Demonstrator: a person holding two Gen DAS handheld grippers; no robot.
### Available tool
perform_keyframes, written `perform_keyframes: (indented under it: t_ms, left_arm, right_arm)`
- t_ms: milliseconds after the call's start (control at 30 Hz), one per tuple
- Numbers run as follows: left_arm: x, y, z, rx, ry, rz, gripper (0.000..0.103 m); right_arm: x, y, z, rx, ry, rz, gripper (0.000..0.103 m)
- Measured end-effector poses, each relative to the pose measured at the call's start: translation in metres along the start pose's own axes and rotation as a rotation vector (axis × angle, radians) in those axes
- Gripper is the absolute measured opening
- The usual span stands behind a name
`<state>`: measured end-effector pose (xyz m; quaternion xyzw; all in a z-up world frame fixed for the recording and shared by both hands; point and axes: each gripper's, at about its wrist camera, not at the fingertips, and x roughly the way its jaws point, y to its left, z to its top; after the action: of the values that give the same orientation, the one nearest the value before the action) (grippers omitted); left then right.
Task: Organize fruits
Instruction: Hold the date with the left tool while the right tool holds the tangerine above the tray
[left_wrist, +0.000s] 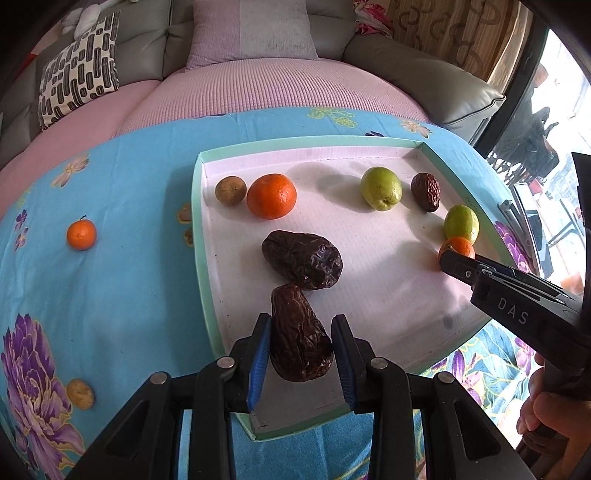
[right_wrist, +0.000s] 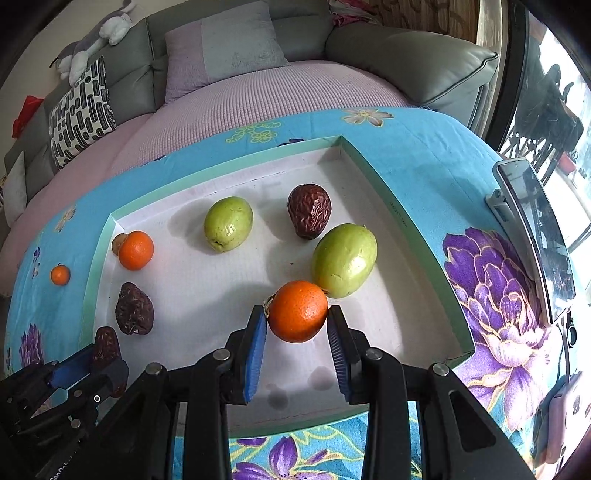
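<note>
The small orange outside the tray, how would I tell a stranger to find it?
Start at the shallow green-rimmed tray on the blue floral cloth. Look left of it, onto the bare cloth: the small orange sits alone there. It is smaller than the tray's oranges, and brighter than the dull yellowish fruit nearer the camera.

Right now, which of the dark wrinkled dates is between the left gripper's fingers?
The nearest date, at the tray's front edge. The other two dates lie free farther in.

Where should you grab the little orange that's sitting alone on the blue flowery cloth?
Grip the small round orange with the tiny stem across its middle, coming straight down from above. It sits stem-up, alone on the blue floral cloth, so both sides are free, and a round fruit probably slips least at its widest part.
</note>
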<state>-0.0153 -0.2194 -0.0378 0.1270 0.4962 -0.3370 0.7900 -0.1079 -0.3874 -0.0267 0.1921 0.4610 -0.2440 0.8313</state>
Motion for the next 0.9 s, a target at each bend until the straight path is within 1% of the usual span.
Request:
perform_keyframes:
  t_ms: [133, 533, 900]
  left_arm:
    - [0.0036, 0.0017, -0.0003, -0.005, 0.009, 0.007, 0.035]
    - [0.0055, 0.0037, -0.0001, -0.008, 0.015, 0.006, 0.035]
    - [0.008, 0.0028, 0.0007, -0.017, 0.031, -0.017, 0.036]
  right_arm:
    - [0.0035, -0.0009, -0.0003, 0.001, 0.014, 0.002, 0.035]
    - [0.0046, -0.0004, 0.0007, -0.005, 0.015, 0.0, 0.035]
    - [0.004, 0.0028, 0.0001, -0.022, 0.018, -0.014, 0.035]
